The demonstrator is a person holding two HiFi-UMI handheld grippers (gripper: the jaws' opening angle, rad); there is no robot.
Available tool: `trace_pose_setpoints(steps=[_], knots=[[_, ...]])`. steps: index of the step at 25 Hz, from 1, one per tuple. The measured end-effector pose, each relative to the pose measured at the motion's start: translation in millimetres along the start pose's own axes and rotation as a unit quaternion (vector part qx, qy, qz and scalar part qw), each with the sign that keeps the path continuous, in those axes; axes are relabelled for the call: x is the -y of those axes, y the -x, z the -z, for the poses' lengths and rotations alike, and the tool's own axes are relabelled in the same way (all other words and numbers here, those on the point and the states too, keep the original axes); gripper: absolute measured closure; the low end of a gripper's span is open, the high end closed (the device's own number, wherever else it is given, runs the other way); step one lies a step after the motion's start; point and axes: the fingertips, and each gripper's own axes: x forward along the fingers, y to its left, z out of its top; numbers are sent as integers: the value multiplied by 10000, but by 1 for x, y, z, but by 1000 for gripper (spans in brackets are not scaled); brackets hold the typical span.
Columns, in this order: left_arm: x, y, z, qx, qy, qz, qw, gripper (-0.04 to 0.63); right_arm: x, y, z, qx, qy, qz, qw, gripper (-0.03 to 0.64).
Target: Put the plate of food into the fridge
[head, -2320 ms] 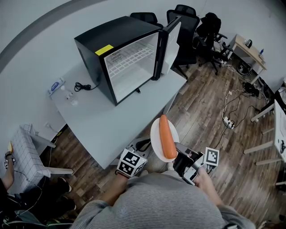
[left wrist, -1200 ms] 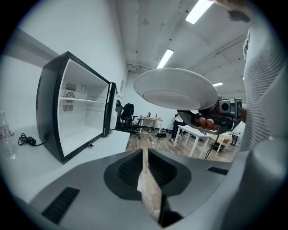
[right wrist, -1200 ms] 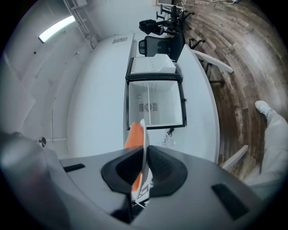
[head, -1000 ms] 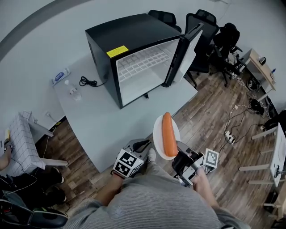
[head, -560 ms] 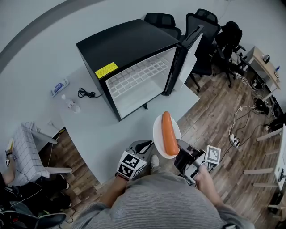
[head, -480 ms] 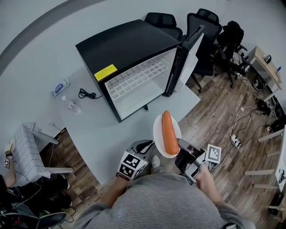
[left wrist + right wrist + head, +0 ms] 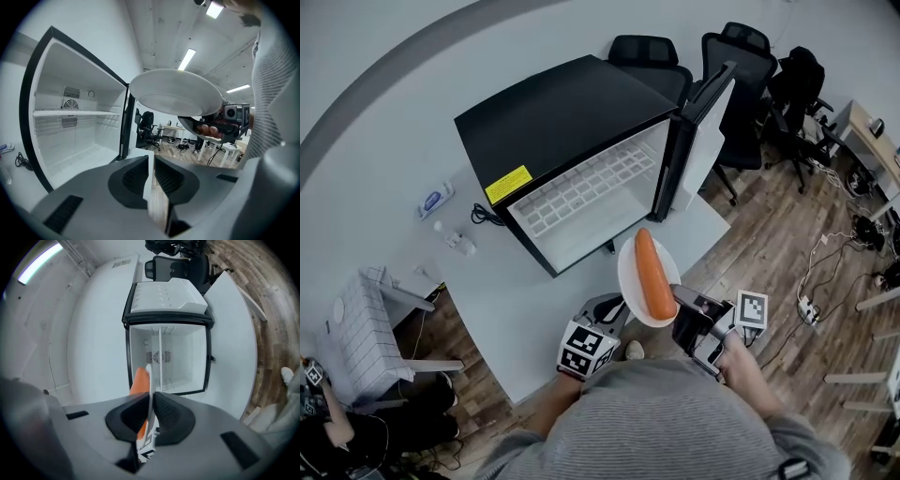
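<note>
right claw (image 7: 679, 306) clenching on rim of plate (image 7: 627, 274), holding it in air, short of open fridge (image 7: 562, 131). left claw (image 7: 152, 174) clenched on nothing, lower beside plate. risk: carrot (image 7: 652, 274) lying loose, likely rolling off if one-edge grip is tilting; rim possibly clipping door. white desk (image 7: 511, 291), wood floor (image 7: 787, 234), office chairs (image 7: 741, 56) behind.

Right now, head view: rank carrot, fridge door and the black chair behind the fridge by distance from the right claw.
1. carrot, on the plate that the right claw grips.
2. fridge door, open, ahead.
3. black chair, behind the fridge, farthest.
</note>
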Motion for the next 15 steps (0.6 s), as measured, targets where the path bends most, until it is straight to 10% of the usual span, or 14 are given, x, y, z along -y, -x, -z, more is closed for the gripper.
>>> trace_pose_setpoints(steps=[15], knots=[[-26,-14,-8,-79,18,-52,10000,549,3,-38,-26,-161,-64,13,9998,586]])
